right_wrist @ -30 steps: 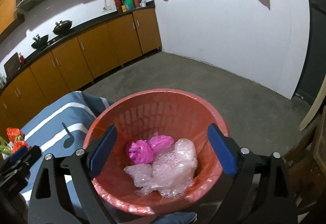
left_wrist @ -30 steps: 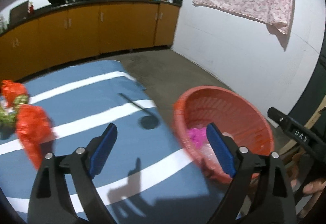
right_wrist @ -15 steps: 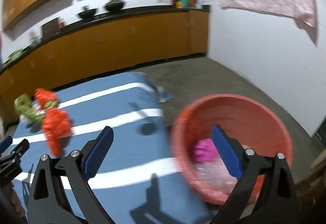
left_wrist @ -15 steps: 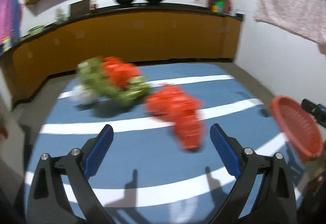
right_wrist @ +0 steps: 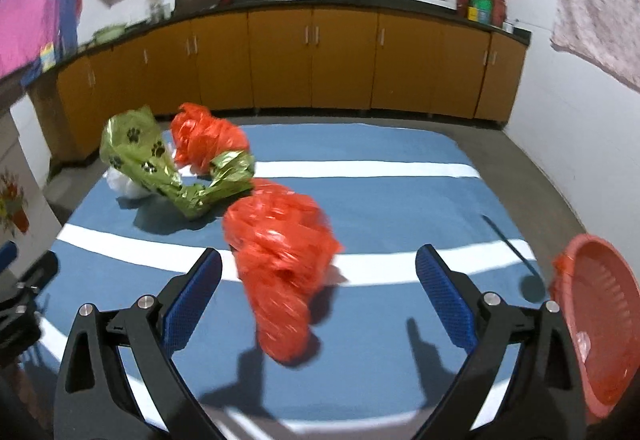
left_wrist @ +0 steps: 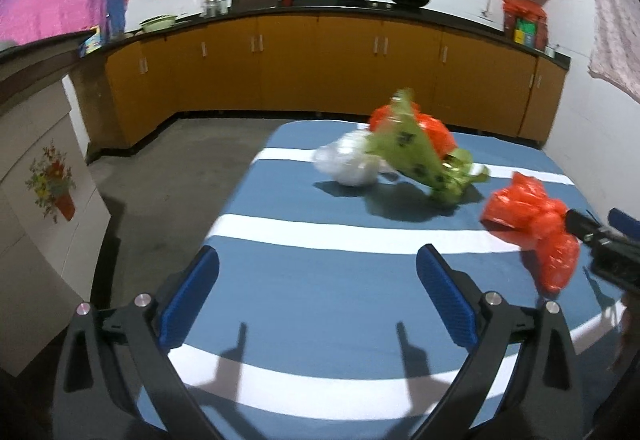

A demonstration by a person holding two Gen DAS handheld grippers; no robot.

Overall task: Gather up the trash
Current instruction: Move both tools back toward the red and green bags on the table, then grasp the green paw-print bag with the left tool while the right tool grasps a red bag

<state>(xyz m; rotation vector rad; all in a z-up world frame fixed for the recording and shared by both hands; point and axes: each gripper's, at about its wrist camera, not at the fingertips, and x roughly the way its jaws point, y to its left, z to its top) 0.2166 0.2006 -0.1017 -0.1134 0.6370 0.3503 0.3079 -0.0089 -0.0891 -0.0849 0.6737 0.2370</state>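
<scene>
Right wrist view: a crumpled orange bag (right_wrist: 280, 264) lies on the striped blue table (right_wrist: 400, 199), between the released, empty right gripper (right_wrist: 318, 272); a second ago the red basket (right_wrist: 596, 320) sat there. Left gripper (left_wrist: 318, 272) is opening, empty.

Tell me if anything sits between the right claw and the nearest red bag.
Nothing visible does. The right claw stands open, with the crumpled red bag lying just ahead of it on bare blue cloth; the green wrapper lies farther back.
</scene>
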